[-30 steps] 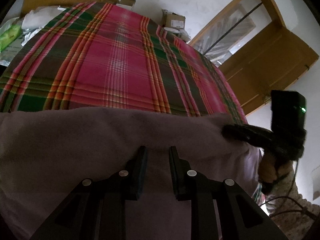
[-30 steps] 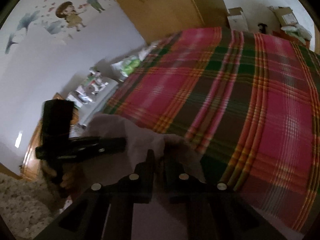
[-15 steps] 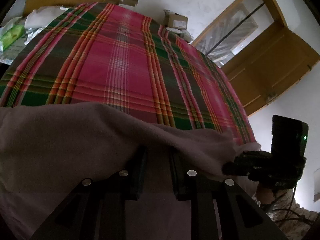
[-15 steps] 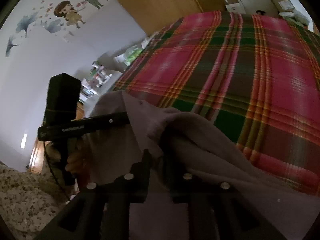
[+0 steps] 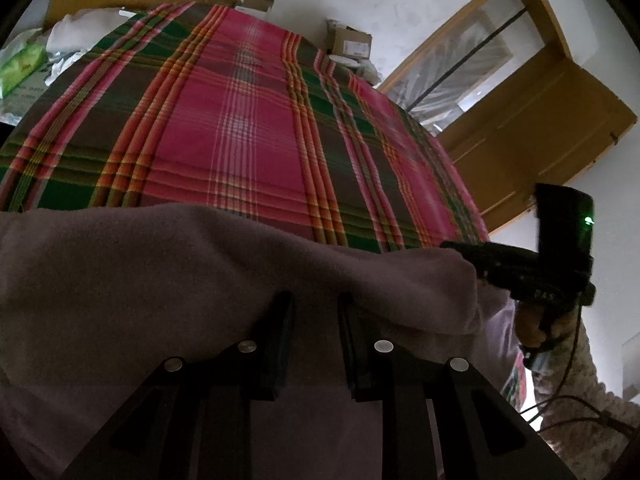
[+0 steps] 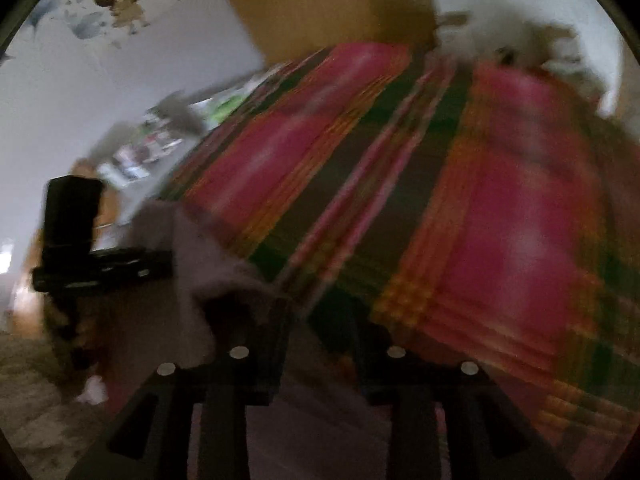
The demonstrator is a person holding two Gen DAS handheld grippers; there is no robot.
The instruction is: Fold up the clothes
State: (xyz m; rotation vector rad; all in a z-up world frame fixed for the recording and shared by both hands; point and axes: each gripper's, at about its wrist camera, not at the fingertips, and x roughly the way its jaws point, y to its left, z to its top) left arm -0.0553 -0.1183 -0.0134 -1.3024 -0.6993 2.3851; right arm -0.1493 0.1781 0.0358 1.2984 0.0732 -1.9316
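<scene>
both grippers, left gripper and right gripper, jaws clamped on the soft mauve fleece garment, hold its edge taut over the red-green plaid bedspread for folding.

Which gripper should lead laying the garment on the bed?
Left, probably. The left gripper has the mauve garment bunched between its fingers, sharply in view above the plaid bedspread. The right gripper shows motion-blurred, with cloth mostly beside its fingers, so its grip is unclear.

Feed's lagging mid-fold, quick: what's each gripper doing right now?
Left gripper: shut on the garment.
Right gripper: cannot tell, the picture is too blurred; garment beside it.
</scene>
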